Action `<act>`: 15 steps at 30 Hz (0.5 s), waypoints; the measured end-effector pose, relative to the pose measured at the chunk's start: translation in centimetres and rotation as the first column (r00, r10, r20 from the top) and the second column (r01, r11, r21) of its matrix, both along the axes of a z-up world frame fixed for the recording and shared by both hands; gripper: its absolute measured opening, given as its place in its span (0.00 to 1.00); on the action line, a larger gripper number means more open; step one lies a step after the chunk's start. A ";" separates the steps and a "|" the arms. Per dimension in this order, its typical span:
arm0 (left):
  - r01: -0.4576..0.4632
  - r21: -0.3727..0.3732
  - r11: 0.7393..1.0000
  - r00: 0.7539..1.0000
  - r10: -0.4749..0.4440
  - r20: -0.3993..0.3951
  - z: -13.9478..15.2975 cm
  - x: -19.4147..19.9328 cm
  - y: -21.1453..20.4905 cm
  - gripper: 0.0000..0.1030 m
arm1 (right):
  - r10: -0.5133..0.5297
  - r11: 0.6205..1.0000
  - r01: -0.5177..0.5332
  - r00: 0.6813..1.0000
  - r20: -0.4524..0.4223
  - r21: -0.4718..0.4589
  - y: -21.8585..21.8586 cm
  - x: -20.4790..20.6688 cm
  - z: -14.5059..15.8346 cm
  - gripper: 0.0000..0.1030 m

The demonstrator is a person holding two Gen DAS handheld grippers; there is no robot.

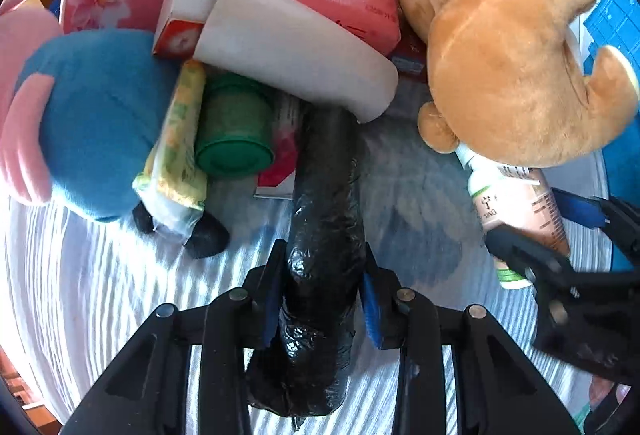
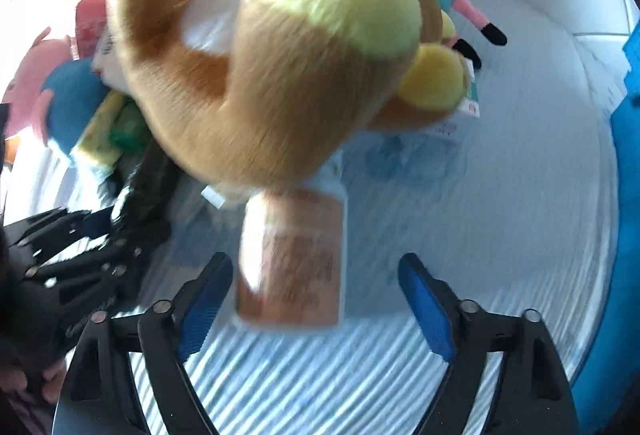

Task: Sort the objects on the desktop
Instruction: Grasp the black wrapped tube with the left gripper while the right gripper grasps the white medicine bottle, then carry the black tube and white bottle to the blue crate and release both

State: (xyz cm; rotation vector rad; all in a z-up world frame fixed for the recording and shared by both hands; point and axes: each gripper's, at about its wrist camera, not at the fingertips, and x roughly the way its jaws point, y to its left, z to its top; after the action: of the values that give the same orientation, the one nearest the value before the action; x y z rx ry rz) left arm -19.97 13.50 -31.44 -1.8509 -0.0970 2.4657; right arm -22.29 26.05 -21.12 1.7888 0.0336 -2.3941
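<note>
My left hand-held gripper clamps the black roll, my right hand-held gripper gapes around the bottle; the pile remains unsorted.

Both views were brightly lit by daylight that entered from the upper left, where the frame was washed out. Striped shadows were cast across the white tablecloth below the fingers. Glare was seen on the black wrapped roll. The right wrist view was smeared by motion blur, most heavily over the bottle. Strong fisheye bending and dark vignetting were noted at the edges.
</note>
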 end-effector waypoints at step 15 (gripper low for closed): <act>0.053 0.022 0.998 0.997 -0.052 -0.056 4.1 4.9 1.3 0.29 | -0.027 0.999 0.028 1.000 0.006 -0.021 0.6 10.0 3.1 0.50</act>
State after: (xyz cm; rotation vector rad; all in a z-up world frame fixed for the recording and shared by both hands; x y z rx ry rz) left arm -15.04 14.80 -27.38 -1.7517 -0.0736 2.4672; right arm -12.26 26.68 -17.99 1.7983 -0.0171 -2.3987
